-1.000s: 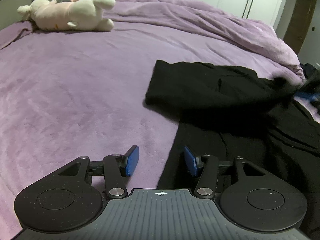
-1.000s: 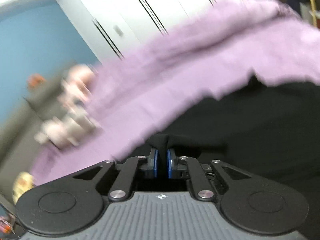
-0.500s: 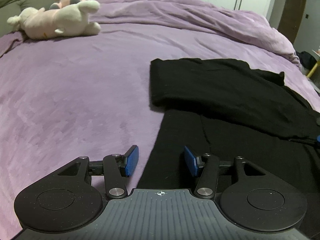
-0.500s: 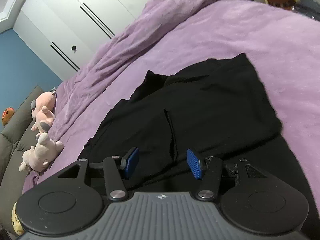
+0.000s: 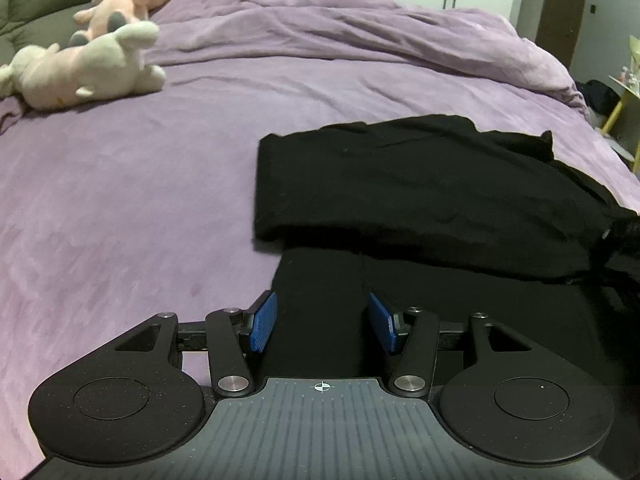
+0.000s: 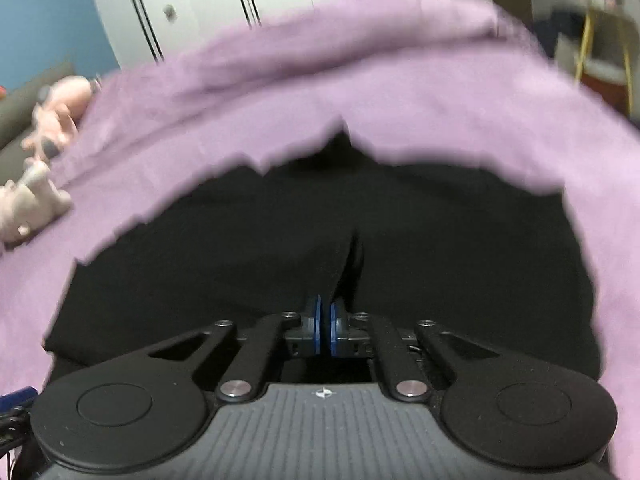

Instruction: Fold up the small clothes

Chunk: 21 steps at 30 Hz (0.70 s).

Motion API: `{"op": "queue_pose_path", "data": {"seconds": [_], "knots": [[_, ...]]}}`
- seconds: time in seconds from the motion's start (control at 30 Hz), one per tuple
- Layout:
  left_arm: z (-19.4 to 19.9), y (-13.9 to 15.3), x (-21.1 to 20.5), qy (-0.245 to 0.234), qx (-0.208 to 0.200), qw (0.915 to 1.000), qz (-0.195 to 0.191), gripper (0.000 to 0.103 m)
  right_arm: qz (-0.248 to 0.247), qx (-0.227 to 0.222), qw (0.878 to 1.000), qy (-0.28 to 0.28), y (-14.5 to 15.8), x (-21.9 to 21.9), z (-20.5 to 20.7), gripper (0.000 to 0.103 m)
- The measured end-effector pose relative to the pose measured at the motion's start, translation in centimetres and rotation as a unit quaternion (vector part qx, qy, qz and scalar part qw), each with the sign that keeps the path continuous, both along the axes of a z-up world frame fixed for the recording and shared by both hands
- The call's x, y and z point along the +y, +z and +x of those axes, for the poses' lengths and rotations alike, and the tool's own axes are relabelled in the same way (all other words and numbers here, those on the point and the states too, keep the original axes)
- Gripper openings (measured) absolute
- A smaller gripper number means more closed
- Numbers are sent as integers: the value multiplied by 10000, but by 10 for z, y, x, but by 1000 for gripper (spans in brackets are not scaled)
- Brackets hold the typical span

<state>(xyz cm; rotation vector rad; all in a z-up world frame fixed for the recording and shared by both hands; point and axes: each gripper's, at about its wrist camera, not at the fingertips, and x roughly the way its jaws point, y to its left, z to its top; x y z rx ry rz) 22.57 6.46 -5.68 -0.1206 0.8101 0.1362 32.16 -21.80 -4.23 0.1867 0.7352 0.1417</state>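
the left tool (image 5: 322, 323) hangs open over the black garment (image 5: 420, 184) on the purple bed (image 5: 120, 200). the right tool (image 6: 324, 330) has just closed, pads together, with a fold of the cloth rising just ahead; whether it pinches it i cannot tell.

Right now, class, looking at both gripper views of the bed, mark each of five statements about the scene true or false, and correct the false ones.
1. The black garment lies on a purple blanket. True.
2. The left gripper has its jaws pressed together. False: they stand apart over the garment's edge, pressing on nothing.
3. The right gripper has its jaws shut. True; whether they pinch any cloth cannot be told.
4. Soft toys sit on top of the black garment. False: they lie apart from it, toward the far left of the bed.
5. The garment is rolled into a ball. False: it lies mostly flat, one part folded over.
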Motion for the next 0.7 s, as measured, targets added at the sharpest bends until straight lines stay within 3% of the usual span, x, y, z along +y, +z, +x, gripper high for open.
{"op": "queue_pose_path", "data": {"seconds": [0.1, 0.2, 0.23, 0.33, 0.4, 0.47, 0.5, 0.63, 0.7], "knots": [[9, -1, -3, -31, 1, 9999, 99, 57, -299, -648, 9971, -251, 24, -12, -19, 4], [19, -5, -2, -9, 96, 9999, 138, 57, -942, -664, 9918, -548, 18, -32, -23, 4], [21, -6, -2, 7, 110, 9999, 122, 57, -937, -497, 9923, -632, 10, -45, -21, 4], [25, -10, 1, 59, 142, 9999, 75, 60, -70, 53, 9975, -699, -9, -80, -16, 8], [26, -10, 0, 62, 141, 9998, 115, 60, 211, 138, 9966, -787, -17, -93, -18, 16], [29, -9, 0, 50, 149, 9998, 142, 60, 483, 125, 9951, -853, -22, -100, -18, 32], [31, -8, 0, 44, 149, 9998, 153, 60, 684, 121, 9940, -841, -24, -104, -18, 33], [38, -7, -1, 34, 124, 9995, 291, 60, 929, 214, 9919, -837, -28, -101, -2, 34], [46, -8, -3, -6, 126, 9992, 373, 61, 652, 294, 9946, -749, -24, -91, 4, 19]]}}
